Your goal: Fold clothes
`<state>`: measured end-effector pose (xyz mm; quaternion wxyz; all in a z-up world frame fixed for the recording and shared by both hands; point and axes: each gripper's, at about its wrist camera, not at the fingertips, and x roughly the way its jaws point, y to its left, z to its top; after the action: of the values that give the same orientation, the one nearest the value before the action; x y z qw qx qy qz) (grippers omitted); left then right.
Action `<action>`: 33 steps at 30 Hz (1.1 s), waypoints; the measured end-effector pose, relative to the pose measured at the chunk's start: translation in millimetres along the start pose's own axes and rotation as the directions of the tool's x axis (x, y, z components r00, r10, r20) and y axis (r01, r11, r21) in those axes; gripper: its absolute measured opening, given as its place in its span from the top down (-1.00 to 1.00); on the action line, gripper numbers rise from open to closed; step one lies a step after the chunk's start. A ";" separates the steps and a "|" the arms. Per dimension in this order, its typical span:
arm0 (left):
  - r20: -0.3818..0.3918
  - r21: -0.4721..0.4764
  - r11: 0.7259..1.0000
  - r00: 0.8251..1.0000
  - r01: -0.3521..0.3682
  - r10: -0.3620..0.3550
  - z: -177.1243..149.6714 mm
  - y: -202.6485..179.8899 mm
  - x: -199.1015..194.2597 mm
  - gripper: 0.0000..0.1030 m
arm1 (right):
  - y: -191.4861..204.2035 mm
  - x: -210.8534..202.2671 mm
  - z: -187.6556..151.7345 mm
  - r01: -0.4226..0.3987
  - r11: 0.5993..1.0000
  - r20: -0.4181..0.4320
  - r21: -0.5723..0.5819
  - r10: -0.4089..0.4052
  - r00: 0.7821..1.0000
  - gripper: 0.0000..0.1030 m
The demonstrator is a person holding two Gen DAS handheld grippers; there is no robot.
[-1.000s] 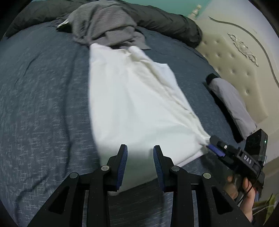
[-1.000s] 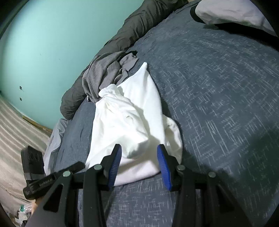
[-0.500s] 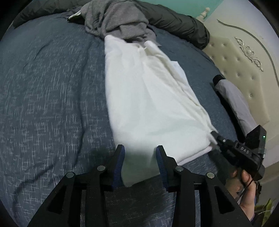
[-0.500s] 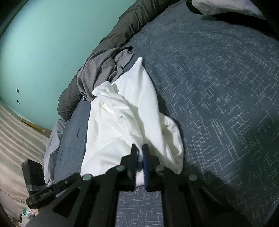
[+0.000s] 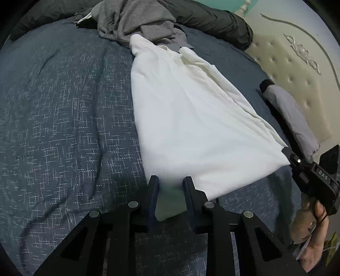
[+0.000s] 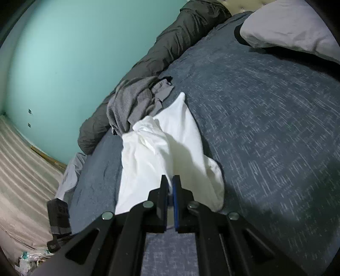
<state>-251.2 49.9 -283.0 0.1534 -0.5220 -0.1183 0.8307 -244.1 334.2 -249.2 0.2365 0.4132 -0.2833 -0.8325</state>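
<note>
We see a bed covered in a dark blue flecked blanket point(image 5: 63, 127), with a padded cream headboard point(image 5: 297, 70) and a grey pillow point(image 6: 286, 25) at one end and a dark rolled duvet point(image 6: 170, 46) along the side by the teal wall point(image 6: 74, 42). Stretched lengthwise on the blanket lies the white garment point(image 5: 191, 127), its far end touching a crumpled grey garment point(image 5: 136, 19). Our right gripper point(image 6: 170, 186) has its jaws pinched together on one near corner of the white garment, lifting the cloth slightly. Our left gripper point(image 5: 169, 184) stands at the other near corner with its jaws apart, the hem lying between the fingers, not clamped. The hand point(image 5: 312, 231) holding the right gripper shows at the edge of the left wrist view
</note>
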 end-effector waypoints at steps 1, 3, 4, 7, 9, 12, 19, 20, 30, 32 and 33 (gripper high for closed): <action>-0.001 0.006 1.000 1.000 -0.005 0.005 -0.7 -1.5 -0.3 0.48 | -3.7 1.9 -2.0 0.016 1.000 -0.010 0.008 -0.016 1.000 0.93; -0.003 0.016 1.000 1.000 -0.014 0.014 -2.1 -4.2 -0.6 0.48 | -13.9 8.2 -7.5 0.051 0.998 -0.032 0.035 -0.049 0.998 0.93; -0.004 0.017 1.000 1.000 -0.017 0.018 -2.6 -4.4 -0.3 0.48 | -19.1 12.3 -10.0 0.068 0.997 -0.044 0.047 -0.066 0.997 0.93; -0.008 0.028 0.999 1.000 -0.030 0.030 -2.7 -2.9 0.3 0.48 | -26.8 21.0 -13.8 0.106 0.992 -0.062 0.062 -0.103 0.993 0.93; -0.009 0.035 0.999 0.999 -0.037 0.037 -1.7 -3.3 0.9 0.48 | -26.0 23.9 -14.6 0.127 0.991 -0.067 0.050 -0.123 0.990 0.93; -0.010 0.041 0.998 0.999 -0.037 0.038 -2.0 -2.6 0.9 0.48 | -26.7 27.6 -14.6 0.138 0.989 -0.073 0.051 -0.134 0.988 0.93; -0.005 0.024 0.999 0.999 -0.048 0.048 4.3 -8.3 8.9 0.48 | -31.7 21.1 -12.1 0.168 0.983 -0.048 0.070 -0.165 0.985 0.89; -0.005 0.024 0.999 0.999 -0.048 0.048 2.8 -9.2 7.8 0.48 | -31.8 16.4 -10.2 0.180 0.981 -0.031 0.072 -0.178 0.984 0.83; -0.003 0.030 0.997 0.998 -0.065 0.065 -2.2 -14.6 2.6 0.45 | -4.1 13.4 -5.4 0.097 0.994 -0.002 -0.041 -0.097 0.995 0.83; -0.004 0.023 0.998 0.998 -0.061 0.061 -2.2 -13.3 2.8 0.42 | -2.6 23.1 -7.3 0.131 0.990 -0.035 -0.060 -0.134 0.990 0.83; -0.004 0.022 0.998 0.998 -0.058 0.058 -2.3 -12.6 3.0 0.41 | -4.8 27.0 -8.0 0.149 0.987 -0.049 -0.059 -0.152 0.987 0.83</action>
<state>-248.7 62.8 -281.9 0.1351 -0.5254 -0.0939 0.8348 -253.0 318.5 -271.3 0.1916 0.4488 -0.2220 -0.8442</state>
